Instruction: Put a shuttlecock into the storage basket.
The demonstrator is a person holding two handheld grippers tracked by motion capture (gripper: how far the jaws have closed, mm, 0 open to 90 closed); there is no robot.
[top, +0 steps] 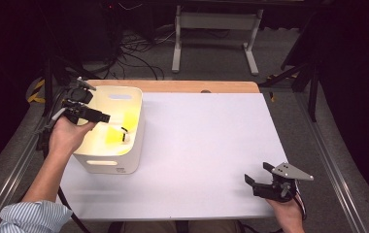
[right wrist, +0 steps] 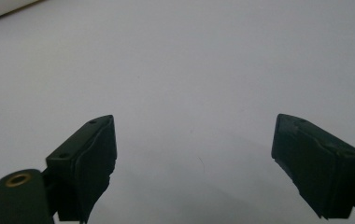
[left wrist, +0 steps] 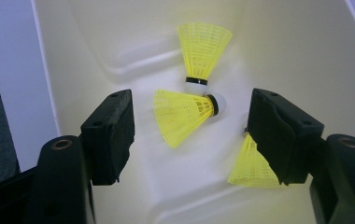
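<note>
Left tongs [left wrist: 192, 126] wide open, nothing gripped, hanging over the mouth of the white bin [top: 134, 104] and looking down into it. In the left gripper view the jaws flank the middle shuttlecock [left wrist: 182, 114] without touching: it lies on its side on the bin floor, yellow skirt toward 9 o'clock, white cork toward 3. Second shuttlecock [left wrist: 202, 46] sits at 12 o'clock from it, skirt up toward 12, cork down and just beside the middle one's cork; can't tell if they touch. Third shuttlecock [left wrist: 252, 165] at 4 o'clock, partly hidden behind the right-hand jaw, only the skirt showing. In the high view the left tongs [top: 106, 117] are at 9 o'clock of the worktop [top: 207, 145], held by the left hand [top: 66, 136] over the bin's near-left rim; yellow shuttlecocks visible inside toward the bin's right wall. Bin stands on the worktop's left edge. Right tongs [right wrist: 194, 158] also wide open and empty, pointing across bare white worktop. In the high view the right tongs [top: 258, 173] sit at 5 o'clock of the worktop near the front edge, held by the right hand [top: 289, 213], well apart from the bin.
</note>
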